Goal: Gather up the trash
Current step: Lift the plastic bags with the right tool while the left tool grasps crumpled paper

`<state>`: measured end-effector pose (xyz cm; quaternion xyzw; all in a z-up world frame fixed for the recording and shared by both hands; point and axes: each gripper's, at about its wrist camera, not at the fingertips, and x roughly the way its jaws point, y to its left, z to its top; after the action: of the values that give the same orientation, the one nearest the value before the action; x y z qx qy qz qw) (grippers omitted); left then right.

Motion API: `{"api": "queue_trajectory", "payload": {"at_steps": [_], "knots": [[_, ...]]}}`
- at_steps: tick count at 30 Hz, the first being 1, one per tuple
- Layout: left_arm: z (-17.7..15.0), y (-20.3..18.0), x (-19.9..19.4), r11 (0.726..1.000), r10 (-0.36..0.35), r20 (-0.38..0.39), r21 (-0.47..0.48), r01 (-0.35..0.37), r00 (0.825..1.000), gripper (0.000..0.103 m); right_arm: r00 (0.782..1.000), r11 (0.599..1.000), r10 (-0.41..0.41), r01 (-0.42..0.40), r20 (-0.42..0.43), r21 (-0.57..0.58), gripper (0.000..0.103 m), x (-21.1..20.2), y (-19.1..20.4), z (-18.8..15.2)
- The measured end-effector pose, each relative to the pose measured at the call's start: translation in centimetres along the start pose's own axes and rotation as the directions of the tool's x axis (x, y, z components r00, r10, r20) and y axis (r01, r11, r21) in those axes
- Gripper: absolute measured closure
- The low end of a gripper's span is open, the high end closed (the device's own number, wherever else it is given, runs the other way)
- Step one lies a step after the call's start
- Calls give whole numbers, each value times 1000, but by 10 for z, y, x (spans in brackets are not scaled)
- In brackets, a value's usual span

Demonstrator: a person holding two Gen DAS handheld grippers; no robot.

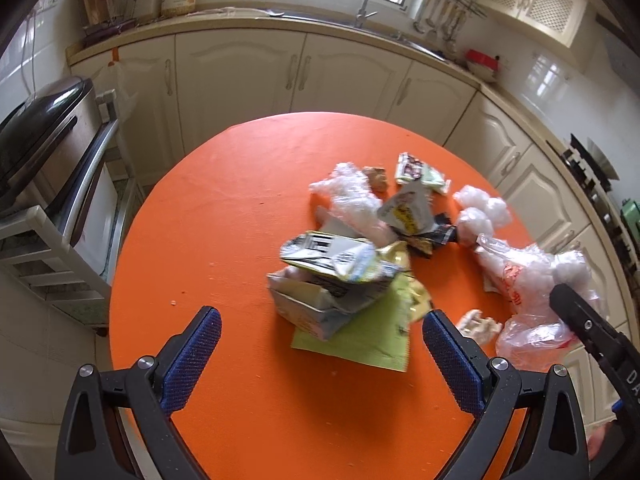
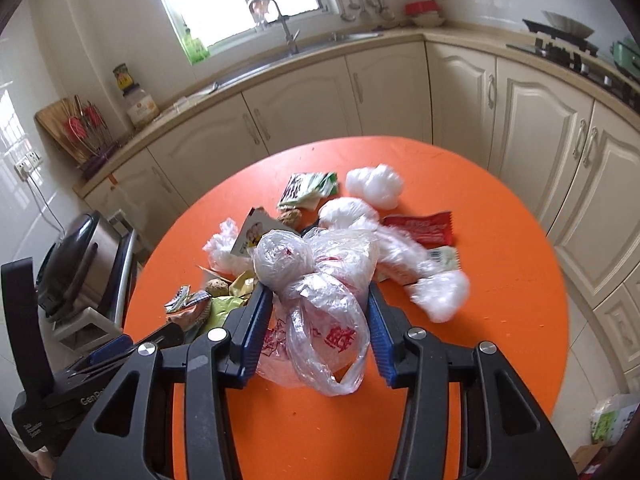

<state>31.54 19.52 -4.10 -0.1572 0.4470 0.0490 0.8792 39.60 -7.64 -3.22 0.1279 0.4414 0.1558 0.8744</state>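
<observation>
Round orange table (image 1: 224,216) carries the lot: a crumpled carton (image 1: 320,300) on a green wrapper (image 1: 360,340), clear plastic bags (image 2: 320,280), white wads (image 2: 374,184), a red wrapper (image 2: 424,228) and a green-white sachet (image 2: 306,188) at the far side.

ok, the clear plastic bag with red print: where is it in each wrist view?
Left wrist: clear plastic bag at right edge of the orange table, beside the right gripper's finger.
Right wrist: same bag at centre, between the right gripper fingers.
Shared landmark: sink faucet under the window.
</observation>
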Motion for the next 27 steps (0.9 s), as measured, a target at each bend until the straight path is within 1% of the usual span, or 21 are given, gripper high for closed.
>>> {"api": "queue_trajectory", "payload": {"at_steps": [3, 5, 7, 9, 10, 13, 15, 17, 18, 19, 21, 22, 23, 24, 25, 27], "knots": [[-6, -16, -6, 999, -27, -4, 27, 27, 1000, 4, 999, 1000, -20, 20, 29, 11, 56, -18, -14, -3], [-10, -32, -7, 998, -40, -15, 49, 41, 999, 4, 999, 999, -36, 35, 32, 27, 56, -27, -28, -8], [-13, -48, -6, 997, -40, -27, 72, 42, 999, 4, 997, 997, -70, 69, 23, 36, 56, -29, -41, -13], [-16, -64, -6, 996, -44, -30, 78, 46, 999, 4, 991, 990, -132, 132, -5, 44, 55, -25, -53, -20], [-18, -70, -6, 995, -49, -29, 86, 51, 998, 4, 988, 988, -151, 152, -29, 37, 55, -20, -59, -24], [-19, -87, 0, 992, -32, -39, 120, 37, 999, 4, 984, 985, -166, 169, -72, 35, 52, -13, -75, -33], [-21, -96, 6, 990, -15, -48, 140, 22, 999, 4, 979, 981, -188, 191, -74, 29, 49, -7, -79, -35], [-20, -104, 12, 988, 0, -62, 154, 9, 998, 4, 977, 979, -201, 203, -75, 17, 40, 0, -83, -35], [-19, -106, 15, 987, 6, -66, 158, 4, 998, 4, 976, 978, -207, 208, -73, 7, 28, 4, -83, -36], [-17, -110, 18, 987, 13, -72, 160, -1, 997, 4, 974, 977, -215, 215, -73, -2, 23, 9, -83, -37], [-12, -116, 25, 986, 25, -84, 166, -11, 996, 4, 966, 970, -241, 241, -96, -9, 23, 22, -86, -39], [-12, -118, 27, 985, 30, -88, 170, -15, 996, 4, 963, 968, -250, 250, -104, -5, 27, 26, -89, -40], [-10, -122, 31, 985, 38, -93, 174, -21, 995, 4, 961, 967, -253, 255, -110, 0, 32, 29, -93, -41], [-10, -125, 35, 984, 45, -95, 176, -28, 994, 4, 958, 965, -261, 264, -116, 5, 44, 29, -97, -41], [-10, -129, 39, 984, 52, -96, 177, -35, 994, 4, 958, 964, -261, 265, -118, 12, 46, 29, -101, -41], [-10, -135, 47, 983, 64, -99, 176, -46, 993, 4, 969, 973, -220, 227, -112, 52, 47, 22, -113, -40]]}}
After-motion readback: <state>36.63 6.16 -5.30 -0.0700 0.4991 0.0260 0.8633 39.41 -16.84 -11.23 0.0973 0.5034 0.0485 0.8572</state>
